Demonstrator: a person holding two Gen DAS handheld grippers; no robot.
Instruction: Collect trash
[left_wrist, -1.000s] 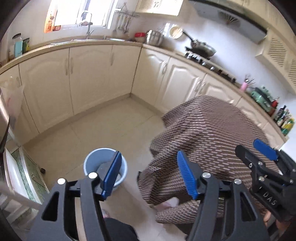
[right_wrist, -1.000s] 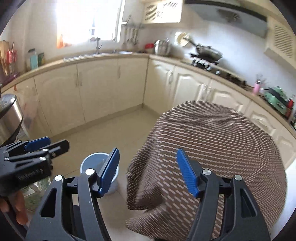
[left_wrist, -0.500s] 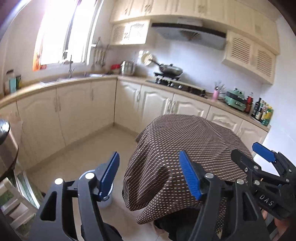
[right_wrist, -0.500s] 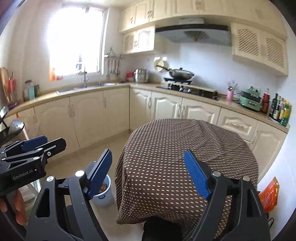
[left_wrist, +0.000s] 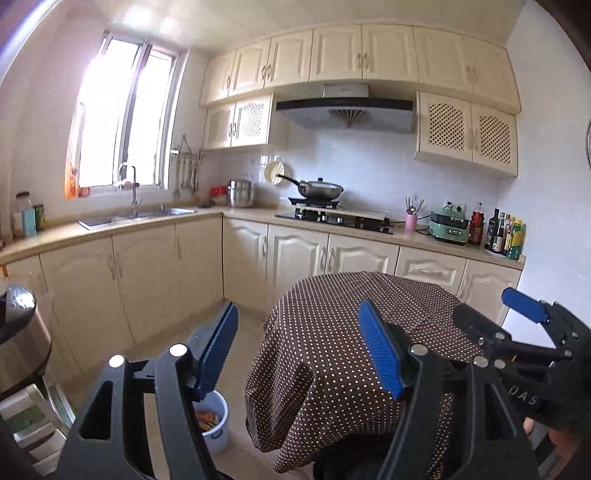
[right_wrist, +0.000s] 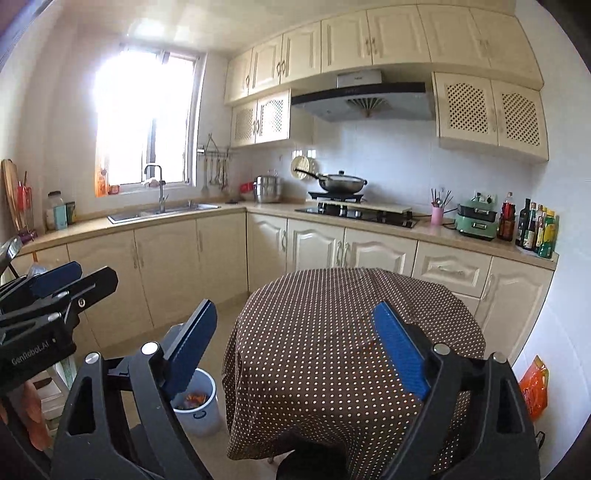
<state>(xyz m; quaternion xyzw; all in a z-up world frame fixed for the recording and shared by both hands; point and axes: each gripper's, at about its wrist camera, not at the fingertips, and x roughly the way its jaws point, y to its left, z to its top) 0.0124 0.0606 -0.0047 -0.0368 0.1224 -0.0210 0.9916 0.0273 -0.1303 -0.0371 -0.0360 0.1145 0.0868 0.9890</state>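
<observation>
Both grippers empty — left gripper (left_wrist: 297, 350) jaws apart; right gripper (right_wrist: 295, 341) jaws wide, just been opening. Trash (right_wrist: 192, 398) sits in pale blue bin (right_wrist: 201, 415) on floor, left of dotted-cloth table (right_wrist: 332, 332).

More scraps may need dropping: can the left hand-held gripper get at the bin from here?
Probably yes. The bin stands uncovered on the floor left of the table, below the empty, open left hand-held gripper, with nothing between them; it would just have to come down.
</observation>
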